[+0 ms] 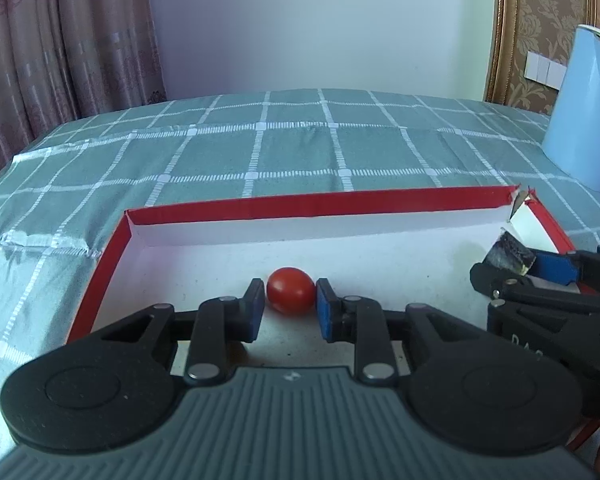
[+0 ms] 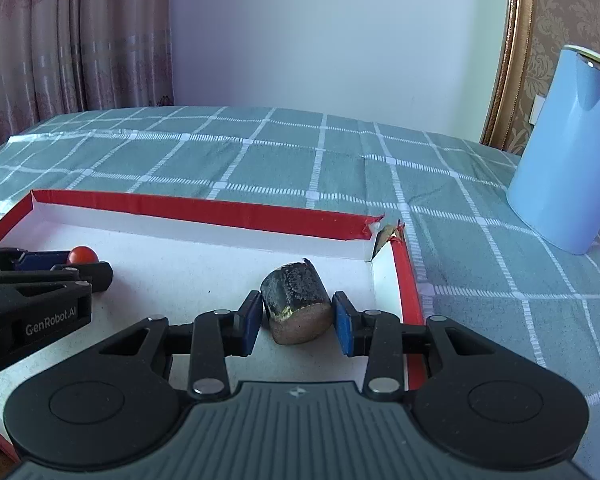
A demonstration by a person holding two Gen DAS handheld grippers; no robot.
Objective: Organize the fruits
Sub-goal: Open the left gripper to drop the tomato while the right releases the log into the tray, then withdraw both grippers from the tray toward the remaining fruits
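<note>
Red cherry tomato [image 1: 291,290], one only, sits low centre of the left wrist view on the white floor of the red-rimmed box [image 1: 236,207], between the parted fingers of the left gripper [image 1: 288,309], seemingly not yet pinched; I'd close gently, centred, so it neither rolls nor bruises. Right wrist view: one dark fruit chunk [image 2: 297,304] at centre frame, bracketed by the released right gripper [image 2: 298,318]; one blue cylinder [image 2: 567,148] stands upper right on the checked cloth [image 2: 260,160].

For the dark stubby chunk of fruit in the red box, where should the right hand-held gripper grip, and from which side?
Grip the fruit chunk across its curved dark sides, coming in low from the near side as the right hand-held gripper already sits. It lies tipped, cut face toward the camera, so the blue pads would likely close squarely on the skin. A small gap shows at each pad.
</note>
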